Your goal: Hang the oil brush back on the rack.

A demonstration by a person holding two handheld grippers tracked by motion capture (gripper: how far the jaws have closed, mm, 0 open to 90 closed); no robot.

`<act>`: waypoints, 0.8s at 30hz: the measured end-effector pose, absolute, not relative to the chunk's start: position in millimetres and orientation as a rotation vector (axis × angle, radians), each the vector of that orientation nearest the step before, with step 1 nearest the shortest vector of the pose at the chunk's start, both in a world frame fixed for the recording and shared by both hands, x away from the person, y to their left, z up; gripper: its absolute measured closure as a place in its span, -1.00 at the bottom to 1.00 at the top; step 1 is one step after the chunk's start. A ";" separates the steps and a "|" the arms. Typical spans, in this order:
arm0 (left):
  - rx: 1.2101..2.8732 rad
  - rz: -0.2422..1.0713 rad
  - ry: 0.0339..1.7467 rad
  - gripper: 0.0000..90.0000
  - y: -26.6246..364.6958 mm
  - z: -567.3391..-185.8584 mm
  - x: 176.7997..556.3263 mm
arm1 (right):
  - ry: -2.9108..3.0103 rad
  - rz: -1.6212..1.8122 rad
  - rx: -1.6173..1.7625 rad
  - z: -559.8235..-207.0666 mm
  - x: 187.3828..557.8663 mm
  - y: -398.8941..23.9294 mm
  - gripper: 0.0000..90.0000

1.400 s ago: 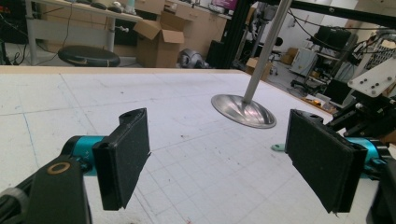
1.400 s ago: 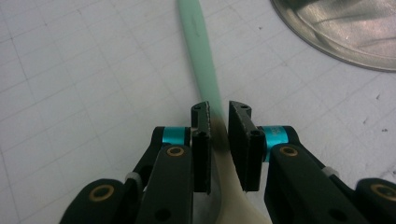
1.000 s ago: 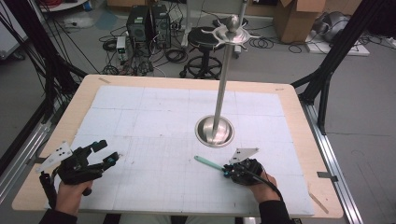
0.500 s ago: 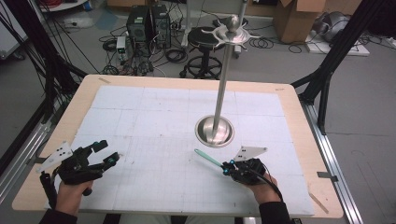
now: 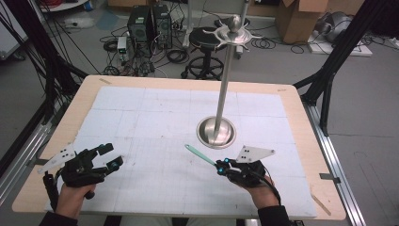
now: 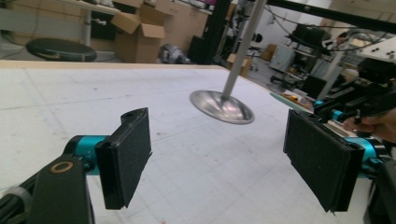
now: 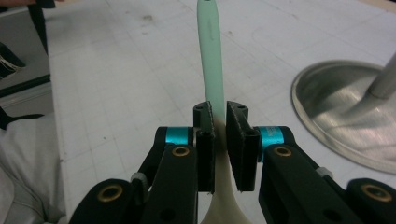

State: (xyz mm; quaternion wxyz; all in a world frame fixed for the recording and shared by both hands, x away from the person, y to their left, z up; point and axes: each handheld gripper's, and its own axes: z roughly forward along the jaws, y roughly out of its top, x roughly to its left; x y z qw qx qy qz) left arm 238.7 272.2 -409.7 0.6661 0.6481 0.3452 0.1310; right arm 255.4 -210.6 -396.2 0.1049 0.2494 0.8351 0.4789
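While the steel stand [image 5: 217, 131] rises just beyond, my right tool [image 5: 223, 163] clamps the mint spatula [image 5: 199, 155] above the worktop [image 5: 155, 117]. My left tool [image 5: 109, 156] rests low, jaws apart.

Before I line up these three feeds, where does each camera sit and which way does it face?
High view: above the table, looking forward and down; both hands and claws.
Left gripper view: on the left claw, open, facing the stand's base.
Right gripper view: on the right claw, shut on the mint utensil.
All share the stand's base.
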 end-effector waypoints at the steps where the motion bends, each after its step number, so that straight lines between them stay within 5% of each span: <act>1: 1.465 0.284 0.764 -0.47 271.7 -408.3 238.5 | 2.456 1.420 0.725 -394.4 254.1 -209.5 0.82; 24: 1.470 0.090 0.497 -0.38 206.3 -373.5 243.9 | 2.394 1.733 0.565 -377.6 244.6 -190.0 0.82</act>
